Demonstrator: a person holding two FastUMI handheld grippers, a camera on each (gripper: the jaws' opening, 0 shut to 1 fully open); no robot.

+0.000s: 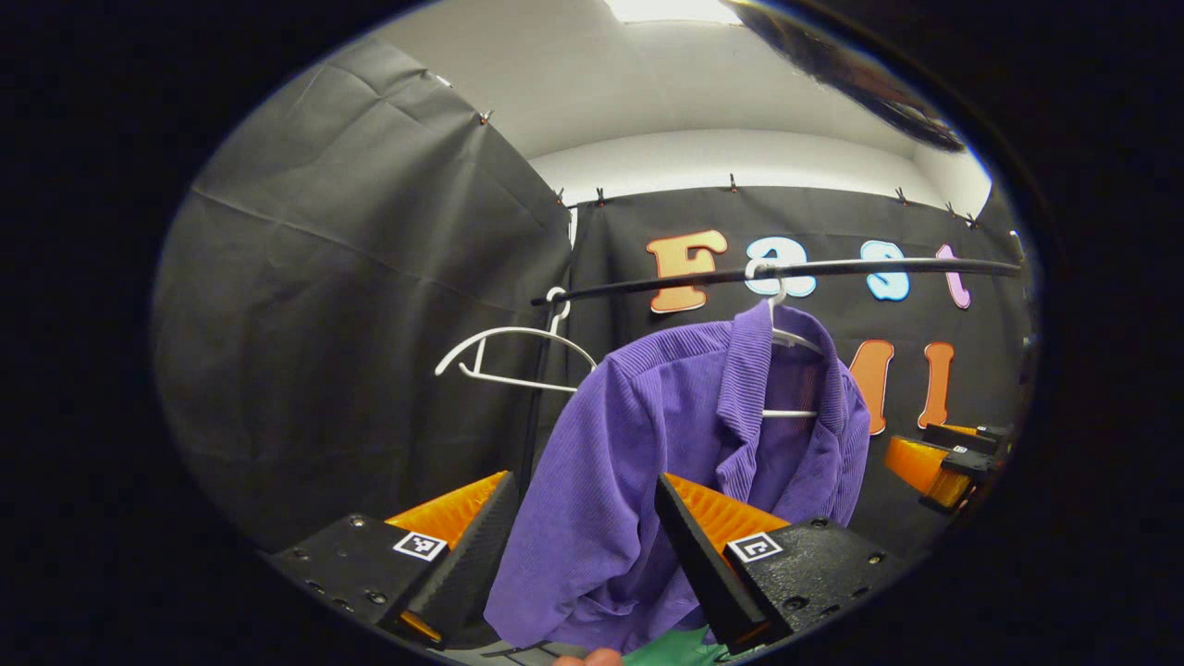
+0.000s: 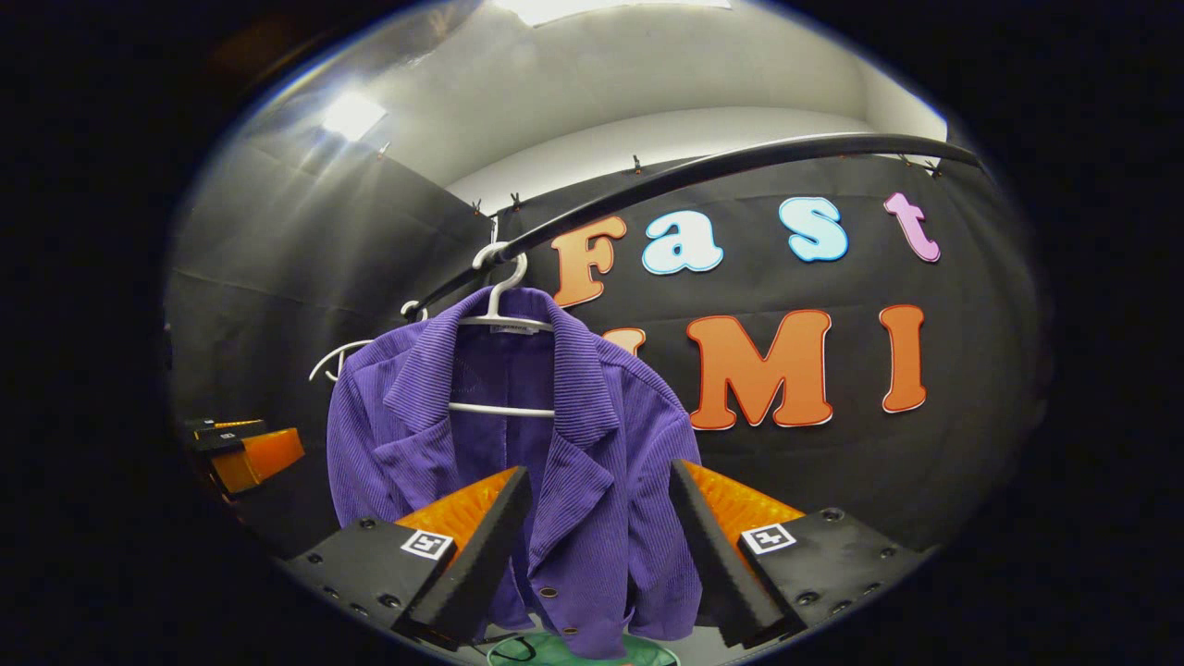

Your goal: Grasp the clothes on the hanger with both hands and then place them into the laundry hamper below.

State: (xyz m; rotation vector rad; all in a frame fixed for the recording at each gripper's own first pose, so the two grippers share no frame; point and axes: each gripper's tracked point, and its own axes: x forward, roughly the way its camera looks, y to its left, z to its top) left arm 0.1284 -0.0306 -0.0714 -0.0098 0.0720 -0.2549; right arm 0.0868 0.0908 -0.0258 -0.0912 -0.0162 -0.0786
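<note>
Purple jacket (image 1: 647, 444) hangs on a white hanger (image 1: 786, 342) from the black rail (image 1: 786, 270), collar open, front facing the near side. Left tool (image 1: 583, 546) is up in front of the jacket's left shoulder and sleeve, fingers spread wide apart, cloth showing in the gap between them, nothing pinched. I can't tell whether a finger touches the fabric. Further left on the rail, a second hanger (image 1: 513, 356) hangs bare.

In the right gripper view the jacket (image 2: 573, 435) hangs from the same hanger (image 2: 504, 301) on the rail (image 2: 721, 166), lapels and two buttons on show. Right tool (image 2: 601, 546) sits before the jacket's right front panel, fingers well apart too, gripping nothing. Out at the far left edge of that view, the left tool (image 2: 245, 453) shows beside the sleeve; in the left gripper view the right tool (image 1: 939, 462) shows at the right edge, near the other sleeve.

Below the hem, a green hamper rim (image 2: 638, 652) peeks out, directly under the jacket.
</note>
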